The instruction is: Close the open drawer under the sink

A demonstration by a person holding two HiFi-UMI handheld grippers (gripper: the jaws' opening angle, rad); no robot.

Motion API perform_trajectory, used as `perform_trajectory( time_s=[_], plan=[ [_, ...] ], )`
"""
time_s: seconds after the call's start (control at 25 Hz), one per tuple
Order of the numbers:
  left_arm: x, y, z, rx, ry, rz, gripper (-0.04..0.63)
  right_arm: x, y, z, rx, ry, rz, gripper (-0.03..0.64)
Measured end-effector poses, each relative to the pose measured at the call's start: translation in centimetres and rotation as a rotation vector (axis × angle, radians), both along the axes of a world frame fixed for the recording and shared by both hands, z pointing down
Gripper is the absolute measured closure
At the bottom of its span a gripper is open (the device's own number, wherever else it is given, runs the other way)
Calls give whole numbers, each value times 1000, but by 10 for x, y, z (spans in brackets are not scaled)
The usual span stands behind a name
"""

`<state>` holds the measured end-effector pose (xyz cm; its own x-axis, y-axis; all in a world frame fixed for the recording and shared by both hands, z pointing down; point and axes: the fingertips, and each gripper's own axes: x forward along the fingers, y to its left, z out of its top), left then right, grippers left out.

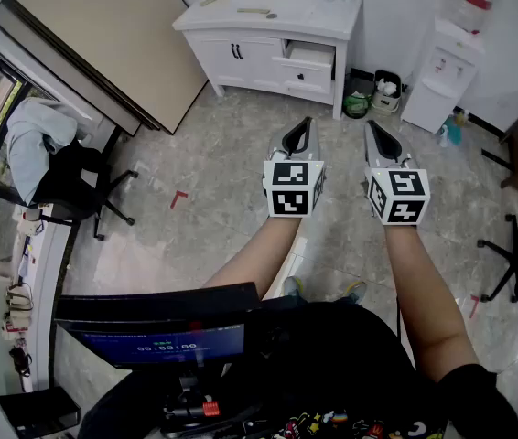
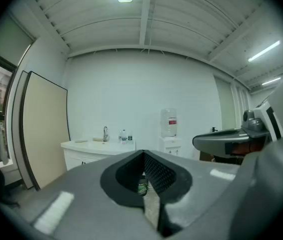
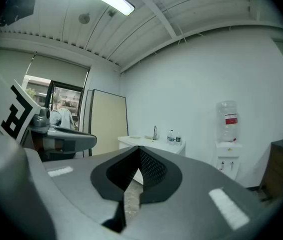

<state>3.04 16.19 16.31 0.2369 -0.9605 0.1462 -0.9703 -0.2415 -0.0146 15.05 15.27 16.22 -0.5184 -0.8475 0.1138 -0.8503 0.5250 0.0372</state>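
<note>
Grey left claw [image 1: 305, 123], right claw [image 1: 370, 126]

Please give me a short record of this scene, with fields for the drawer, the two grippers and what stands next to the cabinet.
cabinet: white sink cabinet at the far wall
drawer: upper right of the cabinet, pulled out
left gripper: jaws together, empty, held in the air well short of the drawer
right gripper: jaws together, empty, beside the left gripper
next to cabinet: water dispenser on its right
task state: drawer open, not yet touched
</note>
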Motion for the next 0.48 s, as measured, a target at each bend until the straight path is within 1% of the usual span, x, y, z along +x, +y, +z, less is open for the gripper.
perform_trajectory(
  time_s=[0.16, 0.36, 0.48],
  plan=[
    [14, -7, -1, 0, 17, -1, 594, 11, -10, -1, 12, -13, -4, 595],
    [28, -21, 4, -6, 2, -27, 594, 30, -24, 0, 15, -32, -8, 594],
    [43, -34, 11, -21, 10, -42, 594, 46, -37, 6, 7, -38, -20, 594]
  ],
)
